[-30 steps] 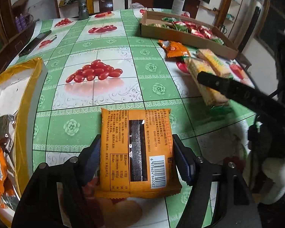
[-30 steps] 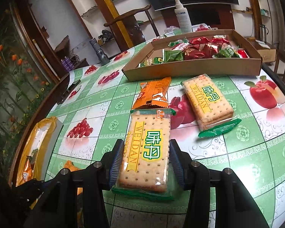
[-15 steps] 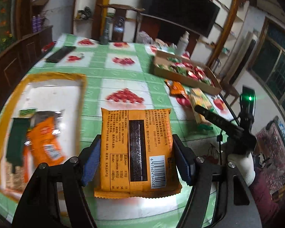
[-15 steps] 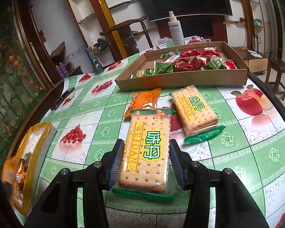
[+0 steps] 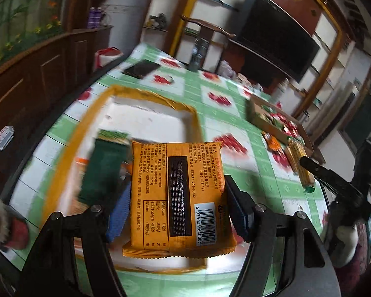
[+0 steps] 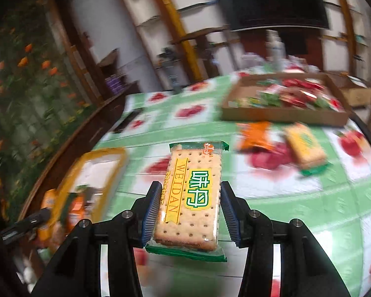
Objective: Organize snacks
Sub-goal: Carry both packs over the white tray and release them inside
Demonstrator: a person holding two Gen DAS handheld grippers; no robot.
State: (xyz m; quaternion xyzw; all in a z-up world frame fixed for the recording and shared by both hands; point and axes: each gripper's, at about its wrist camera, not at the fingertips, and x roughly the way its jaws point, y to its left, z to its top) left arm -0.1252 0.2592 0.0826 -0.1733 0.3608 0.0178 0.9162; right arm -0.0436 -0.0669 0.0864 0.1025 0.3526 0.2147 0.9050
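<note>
Clamped between the left gripper's (image 5: 179, 209) pads, an orange snack packet (image 5: 176, 198) hangs back side up over the near end of a yellow-rimmed tray (image 5: 146, 94), where a dark green packet (image 5: 102, 170) and other blurred wrappers lie. Nearby, the right gripper (image 6: 189, 210) pinches a cracker pack (image 6: 191, 198) lettered WEIDAN above the green-checked tablecloth (image 6: 296, 198). Farther right, a second cracker pack (image 6: 305, 147) and a small orange packet (image 6: 256, 136) rest just before a cardboard box (image 6: 284, 116) of red and green snacks.
</note>
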